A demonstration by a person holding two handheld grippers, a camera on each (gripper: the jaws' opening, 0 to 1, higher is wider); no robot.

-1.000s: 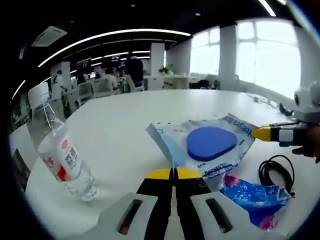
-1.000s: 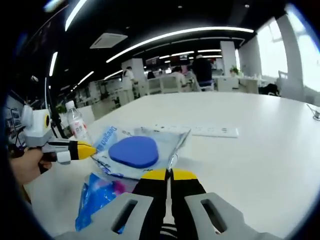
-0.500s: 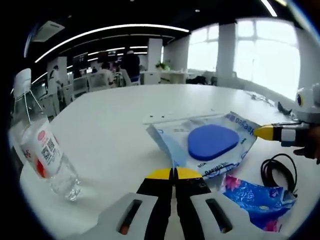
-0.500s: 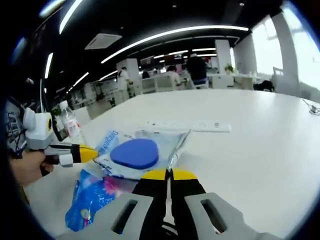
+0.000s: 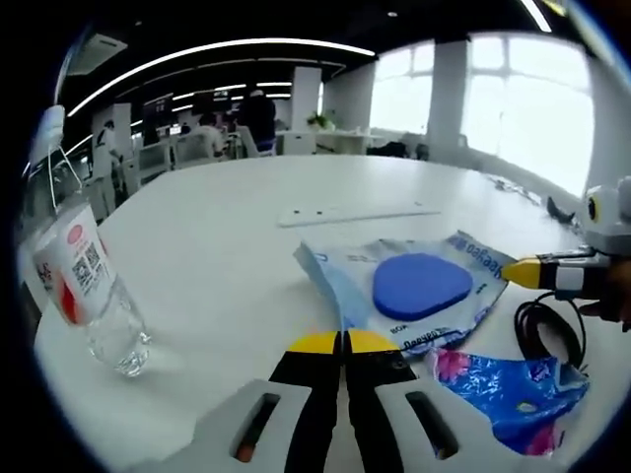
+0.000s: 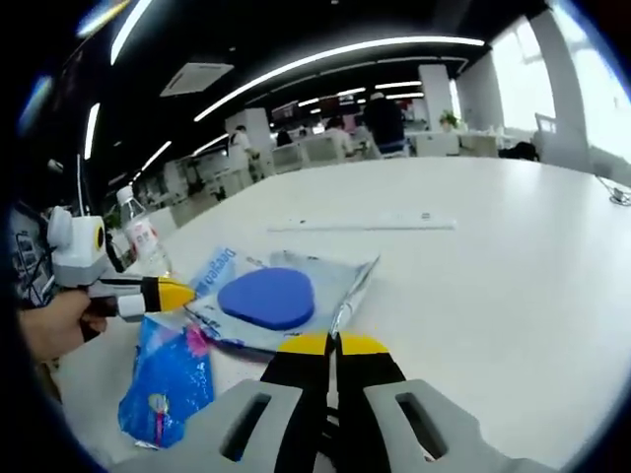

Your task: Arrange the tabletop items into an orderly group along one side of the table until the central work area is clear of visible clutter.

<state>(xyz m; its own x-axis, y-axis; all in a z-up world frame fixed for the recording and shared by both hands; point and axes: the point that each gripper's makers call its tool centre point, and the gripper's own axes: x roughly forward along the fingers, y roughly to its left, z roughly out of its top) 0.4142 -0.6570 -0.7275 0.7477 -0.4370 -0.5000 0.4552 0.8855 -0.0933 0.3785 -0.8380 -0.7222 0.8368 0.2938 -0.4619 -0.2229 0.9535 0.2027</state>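
A clear plastic packet point(image 5: 419, 286) point(image 6: 271, 296) with a blue pad inside is held between my two grippers. My left gripper point(image 5: 343, 342) point(image 6: 182, 294) is shut at the packet's near corner. My right gripper point(image 6: 333, 344) point(image 5: 515, 268) is shut on the opposite edge, which runs down between its jaws. A crinkled blue bag point(image 5: 513, 389) point(image 6: 168, 379) lies on the white table point(image 5: 227, 256) beside the packet. A clear water bottle point(image 5: 89, 296) point(image 6: 143, 241) with a red label stands to the left.
A white power strip point(image 5: 360, 212) point(image 6: 360, 225) lies flat beyond the packet. A coiled black cable point(image 5: 547, 330) rests near the blue bag. A hand point(image 6: 49, 325) holds the left gripper. Desks, chairs and people fill the room behind the table.
The packet, held by both grippers, has drawn back from the power strip and off the blue bag, which shows more now. Both cameras moved with it.
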